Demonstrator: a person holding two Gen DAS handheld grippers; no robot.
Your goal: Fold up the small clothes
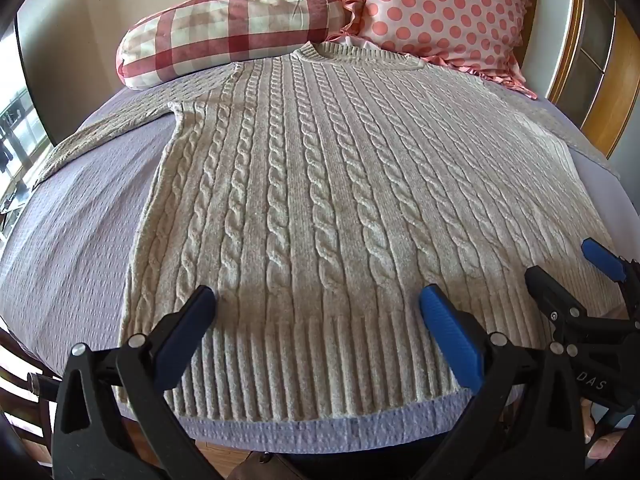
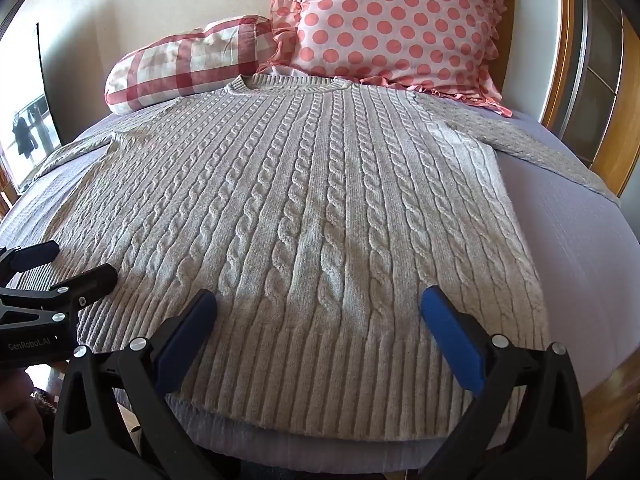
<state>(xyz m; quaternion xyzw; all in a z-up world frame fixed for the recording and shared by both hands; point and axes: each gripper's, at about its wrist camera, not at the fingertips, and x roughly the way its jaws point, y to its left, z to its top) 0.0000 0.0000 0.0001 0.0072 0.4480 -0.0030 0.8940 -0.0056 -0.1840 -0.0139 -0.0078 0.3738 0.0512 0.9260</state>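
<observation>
Both grippers stand with their jaws spread wide and hold nothing. The left gripper (image 1: 318,300) hovers over the ribbed hem of a cream cable-knit sweater (image 1: 320,184), its blue-padded fingers apart above the knit, whether touching it cannot be told. The right gripper (image 2: 318,300) is posed the same way over the hem, a little toward the sweater's right side; each gripper shows at the edge of the other's view.

The sweater lies flat, front up, on a lilac bedspread (image 1: 72,224). Its hem sits at the near edge of the bed, its neckline (image 2: 288,82) at the far end. The left sleeve (image 1: 100,132) stretches outward from the sweater's body across the bedspread, and the right sleeve (image 2: 540,148) does likewise on the opposite side. Beyond the neckline rest a red-checked bolster (image 1: 228,32) and a pink polka-dot cushion (image 2: 400,24), the bolster just touching the sweater's shoulder.

Folding appears not yet begun. The knit is thick and stretchy, so a pinch may catch only the top layer and leave the back behind, giving a crooked fold. The hem lies at the bed's edge, so a tug toward the person could slide the sweater off. A sleeve folded carelessly may bunch.
</observation>
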